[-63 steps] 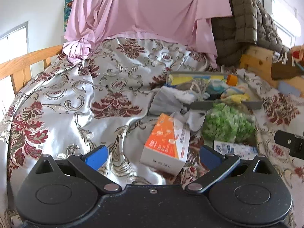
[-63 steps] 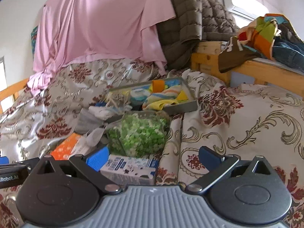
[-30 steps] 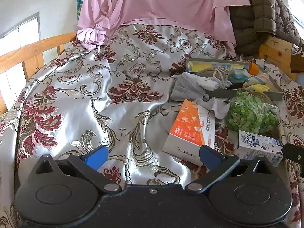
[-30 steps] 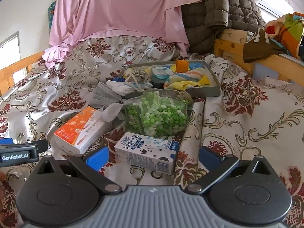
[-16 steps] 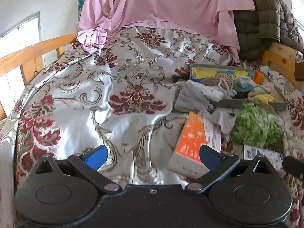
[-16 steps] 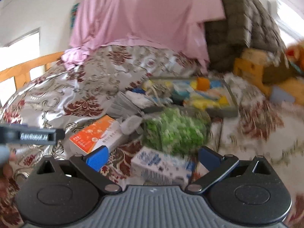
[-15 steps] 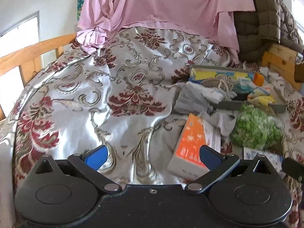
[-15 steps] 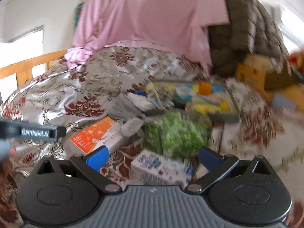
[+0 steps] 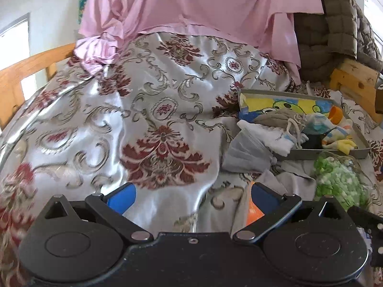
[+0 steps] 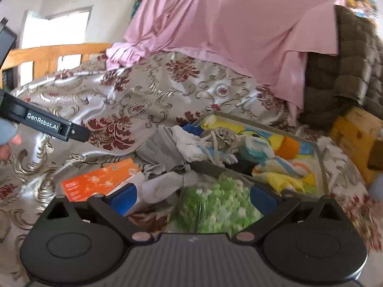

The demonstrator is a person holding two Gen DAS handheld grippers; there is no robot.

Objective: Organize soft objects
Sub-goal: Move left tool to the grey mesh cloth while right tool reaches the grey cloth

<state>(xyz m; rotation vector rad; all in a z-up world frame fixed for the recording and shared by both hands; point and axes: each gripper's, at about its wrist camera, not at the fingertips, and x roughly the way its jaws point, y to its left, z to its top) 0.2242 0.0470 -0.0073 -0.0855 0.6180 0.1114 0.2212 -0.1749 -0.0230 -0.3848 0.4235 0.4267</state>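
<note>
Right wrist view: left gripper [image 10: 79, 135] body reads "GenRobot.AI", beside orange box [image 10: 98, 181].

Bed with silver floral bedspread [image 9: 148, 110] carries a grey tray [image 10: 319, 165] of soft items, grey cloth [image 9: 246, 153] spilling off its near-left corner, orange box [image 10: 95, 181] and green-bead bag [image 10: 215, 205] in front, pink sheet [image 9: 191, 7] draped at far end.

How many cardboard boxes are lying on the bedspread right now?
1 visible: the orange box lies on the bedspread, left of the green bag, just ahead of the right gripper. Another may be hidden beneath that gripper's body.
</note>
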